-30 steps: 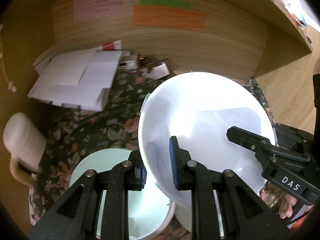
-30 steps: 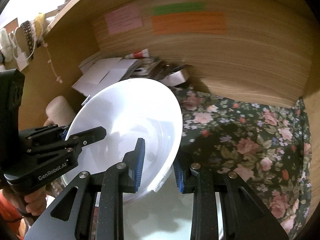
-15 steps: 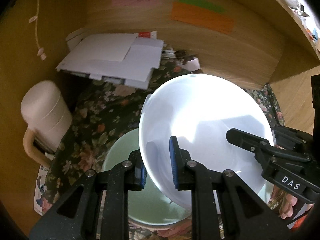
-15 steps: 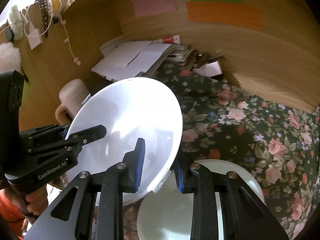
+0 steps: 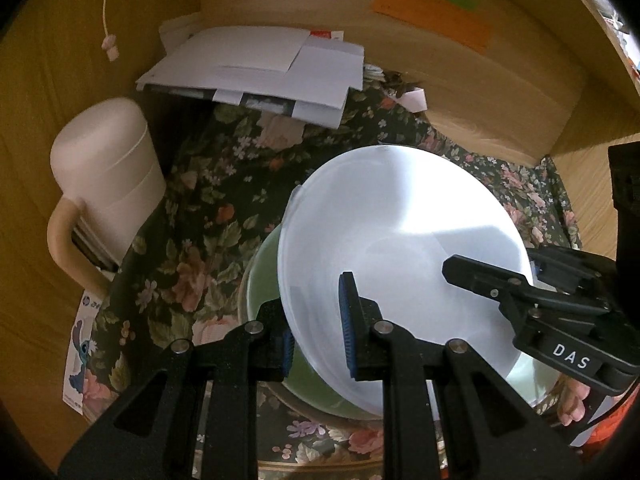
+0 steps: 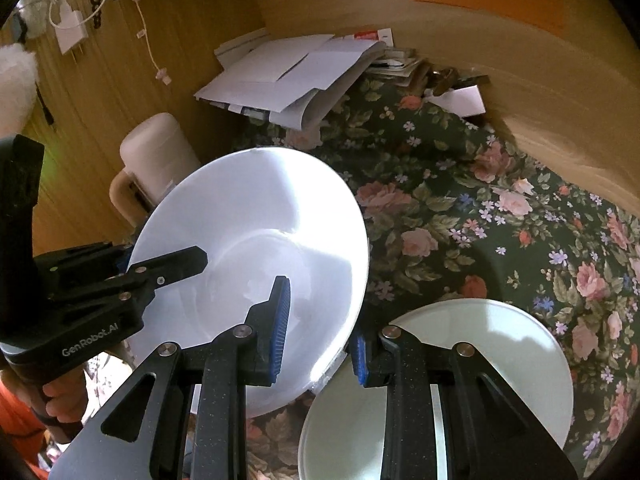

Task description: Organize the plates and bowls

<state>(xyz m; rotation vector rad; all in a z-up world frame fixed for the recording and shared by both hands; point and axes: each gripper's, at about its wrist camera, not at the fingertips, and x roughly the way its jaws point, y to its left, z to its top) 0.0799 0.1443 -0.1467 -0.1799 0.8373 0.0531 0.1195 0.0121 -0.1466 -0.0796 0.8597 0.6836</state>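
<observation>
- Presently, a white bowl [image 5: 404, 264] is held above the floral cloth [image 5: 192, 248] by both grippers at once, one on each side of its rim.
- The left gripper [image 5: 316, 332] is closed narrowly on the near-left rim, one blue pad inside the bowl and the other outside its wall.
- The right gripper [image 6: 316, 332] is clamped likewise on the opposite rim, its inner pad lying against the bowl's inside wall; in the left wrist view it is seen reaching in over the far edge.
- Below the bowl, a pale green dish [image 6: 480, 364] is seen lying on the cloth; from the left view the bowl overlaps it, and whether they touch cannot be told.
- A cream jug [image 5: 108, 196] with a handle stands to the left, near the wooden wall, and a pile of white papers [image 5: 272, 64] lies at the back.
- The bowl is judged thin-walled and light, probably plastic, since slight translucency is shown at the rim; some flex under a pinch is to be expected.
- Its smooth, glossy wall is likely slippery, so the rim is the sensible hold, with the pads set deep enough to bear on the wall and not only the lip.
- A two-sided hold is judged steadier than one, as a single rim pinch would let the bowl swing.
- Nesting into the green dish appears to be the step in hand.
</observation>
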